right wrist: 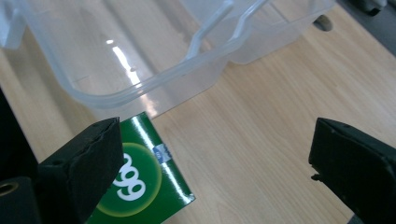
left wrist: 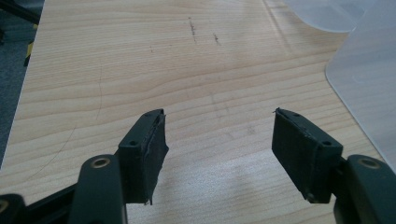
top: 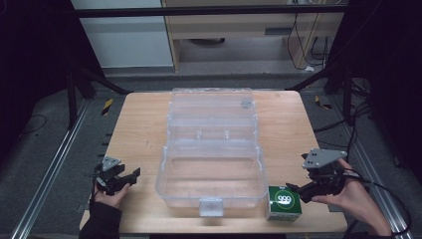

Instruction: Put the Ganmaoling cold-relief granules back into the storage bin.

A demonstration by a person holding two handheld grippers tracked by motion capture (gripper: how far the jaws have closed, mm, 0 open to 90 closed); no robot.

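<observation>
A wooden table (top: 139, 129) stands in a dark room, and a person's two hands come in from the near edge. On the left, the left hand (top: 110, 196) holds the left gripper (top: 130, 175) low over the near left part of the table. Its jaws stand wide apart with nothing between them (in the left gripper view (left wrist: 218, 135) you see just bare wood in the gap). The rounded corner of the box shows at the right edge of that view (left wrist: 369, 88).

In the middle sits a big clear box (top: 211, 172), lid (top: 211, 107) thrown open and lying flat behind it toward the far edge. The tub part is empty, with a white latch (top: 210, 205) on its near wall.

Just right of the box's near corner lies a small green carton (top: 283, 202) with white numbers in a circle on top. It is on the table, outside the box, close to the near edge.

On the right, the right hand (top: 351, 199) holds the right gripper (top: 293, 190), with its grey plate (top: 323, 157) on top. Its jaws are spread wide too, holding nothing. In the right gripper view (right wrist: 212, 158) one jaw hangs over part of the carton (right wrist: 144, 186), the other is well off over bare wood, and the box rim (right wrist: 154, 84) runs across above
</observation>
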